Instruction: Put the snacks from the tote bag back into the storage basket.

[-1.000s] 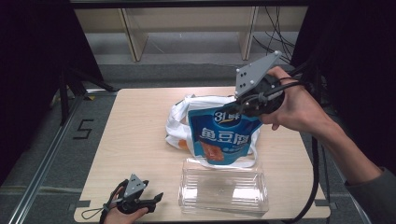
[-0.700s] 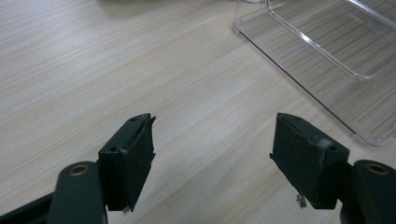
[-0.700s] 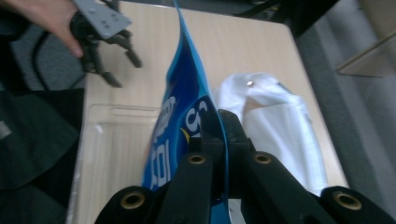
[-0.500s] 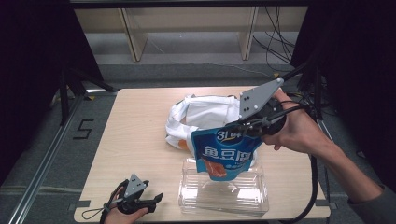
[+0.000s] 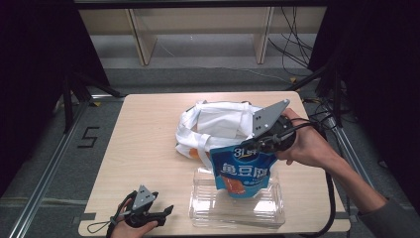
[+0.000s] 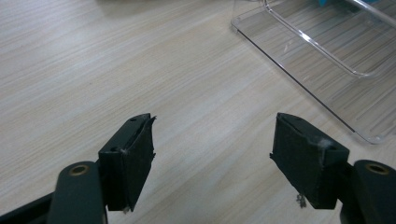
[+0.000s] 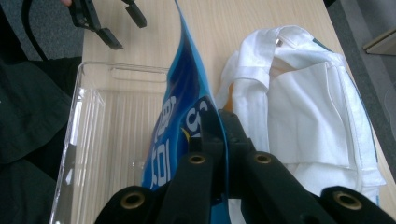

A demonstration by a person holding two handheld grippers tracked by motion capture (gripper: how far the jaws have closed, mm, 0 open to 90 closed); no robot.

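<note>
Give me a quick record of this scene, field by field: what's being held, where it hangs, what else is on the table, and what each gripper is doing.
held item: blue snack pouch, pinched at its top edge
held by: right gripper, jaws shut on it
pouch position: hanging upright over the clear plastic tray
behind pouch: white cloth bag, something orange inside
left gripper: jaws open, nothing between them, near table's front left corner
surface: light wooden table

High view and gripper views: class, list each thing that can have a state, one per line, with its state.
Blue pouch: held upright, bottom in the tray.
Clear tray: lidless, upright.
White bag: open, slumped.
Right gripper: shut on the pouch's top.
Left gripper: open, holding nothing.
</note>
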